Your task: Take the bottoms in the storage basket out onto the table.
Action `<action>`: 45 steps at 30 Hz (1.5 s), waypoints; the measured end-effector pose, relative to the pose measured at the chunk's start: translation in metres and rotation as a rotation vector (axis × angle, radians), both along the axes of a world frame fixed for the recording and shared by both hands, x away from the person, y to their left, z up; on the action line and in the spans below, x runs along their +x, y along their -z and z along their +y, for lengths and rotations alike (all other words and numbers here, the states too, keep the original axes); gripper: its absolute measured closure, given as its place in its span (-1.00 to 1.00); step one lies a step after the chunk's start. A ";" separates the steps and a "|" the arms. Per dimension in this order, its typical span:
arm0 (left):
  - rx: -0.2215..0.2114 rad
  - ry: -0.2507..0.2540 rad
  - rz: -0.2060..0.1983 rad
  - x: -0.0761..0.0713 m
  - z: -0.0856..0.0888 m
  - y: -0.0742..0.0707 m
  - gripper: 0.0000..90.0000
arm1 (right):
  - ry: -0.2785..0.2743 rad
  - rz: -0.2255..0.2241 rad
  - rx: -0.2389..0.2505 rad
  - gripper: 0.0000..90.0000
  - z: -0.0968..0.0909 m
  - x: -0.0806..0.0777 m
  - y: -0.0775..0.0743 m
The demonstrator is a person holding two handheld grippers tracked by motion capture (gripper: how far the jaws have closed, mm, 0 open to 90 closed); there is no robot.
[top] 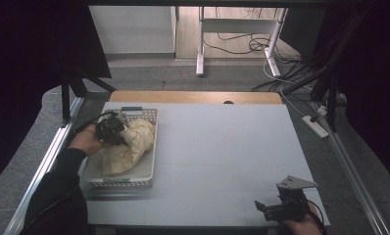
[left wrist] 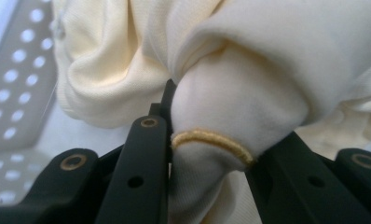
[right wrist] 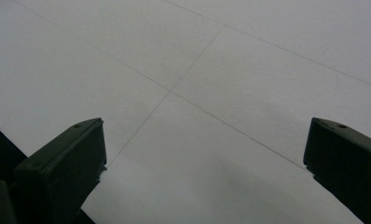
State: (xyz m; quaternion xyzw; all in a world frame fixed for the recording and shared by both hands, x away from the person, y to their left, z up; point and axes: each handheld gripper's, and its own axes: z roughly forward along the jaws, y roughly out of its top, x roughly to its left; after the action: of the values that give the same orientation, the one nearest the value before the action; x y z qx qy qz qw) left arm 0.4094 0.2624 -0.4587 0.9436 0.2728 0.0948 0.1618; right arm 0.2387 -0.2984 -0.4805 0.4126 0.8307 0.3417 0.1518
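My left gripper point(top: 115, 131) is pinching a bunched fold of the soft cream knit garment point(left wrist: 249, 88), ribbed hem showing, which sits in the perforated white plastic basket point(top: 149, 169).

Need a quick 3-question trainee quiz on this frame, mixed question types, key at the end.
1. True or false: the left gripper is shut on the cream cloth.
2. Where does the cloth lie? A) on the bare table B) in the white basket C) on the floor
3. In what state are the right gripper's jaws, and what is between them?

Key:
1. True. In the left gripper view the jaws pinch a fold of cloth with a hemmed edge.
2. B. The basket stands at the left of the table.
3. Open, with nothing between them; the gripper sits over the table near the person's edge.
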 end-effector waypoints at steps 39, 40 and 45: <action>-0.468 -0.273 -0.129 -0.053 0.034 -0.038 0.67 | 0.006 0.004 -0.003 -1.00 0.000 0.000 0.000; -0.479 -0.281 -0.129 -0.054 0.034 -0.038 0.67 | 0.006 0.003 -0.002 -1.00 0.000 0.000 0.000; -0.535 -0.296 -0.141 -0.057 0.036 -0.041 0.67 | 0.007 0.004 -0.003 -1.00 0.000 0.000 0.000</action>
State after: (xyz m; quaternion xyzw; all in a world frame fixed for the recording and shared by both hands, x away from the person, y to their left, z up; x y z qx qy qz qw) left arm 0.3524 0.2981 -0.4182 0.8087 0.4106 0.1076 0.4072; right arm 0.2389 -0.2984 -0.4804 0.4159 0.8299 0.3393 0.1521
